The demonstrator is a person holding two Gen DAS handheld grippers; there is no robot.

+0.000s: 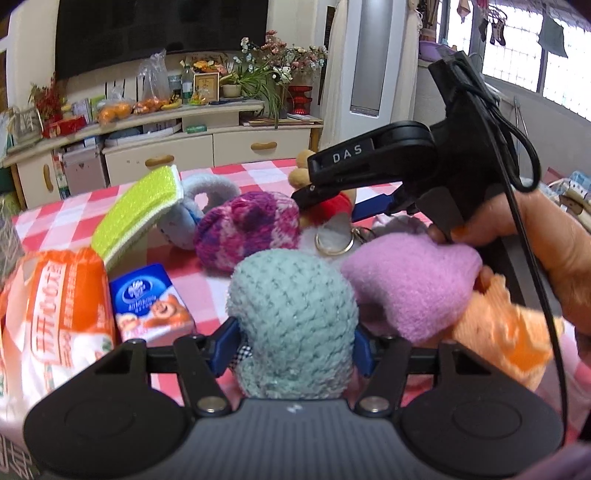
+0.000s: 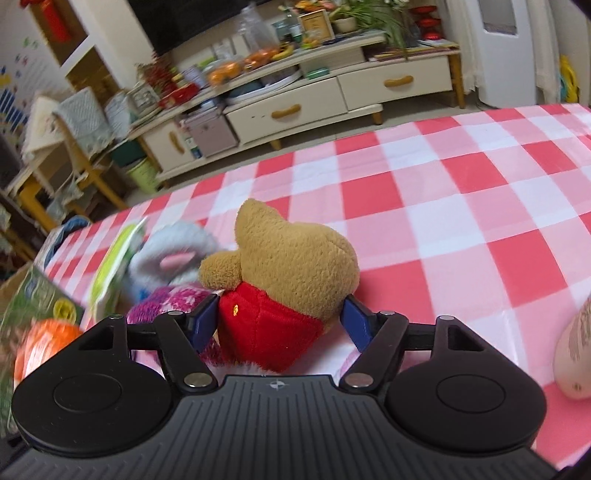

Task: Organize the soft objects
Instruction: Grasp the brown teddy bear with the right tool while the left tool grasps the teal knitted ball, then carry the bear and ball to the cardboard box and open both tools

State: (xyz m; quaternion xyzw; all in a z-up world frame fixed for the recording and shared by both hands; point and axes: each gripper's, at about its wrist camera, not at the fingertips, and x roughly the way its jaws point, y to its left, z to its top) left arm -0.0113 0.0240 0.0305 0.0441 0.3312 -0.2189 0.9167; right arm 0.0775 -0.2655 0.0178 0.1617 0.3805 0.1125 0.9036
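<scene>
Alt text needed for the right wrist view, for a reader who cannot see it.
The right gripper closes on a tan plush bear in a red shirt above a red-and-white checked tablecloth. A white cabinet stands behind.

Teal toy chunky crochet; bear matt plush; tablecloth smooth, faintly glossy.

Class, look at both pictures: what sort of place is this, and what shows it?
Probably a home living room: a dark television screen above a cream cabinet with drawers, cluttered with flowers, and a table under a checked cloth.
</scene>
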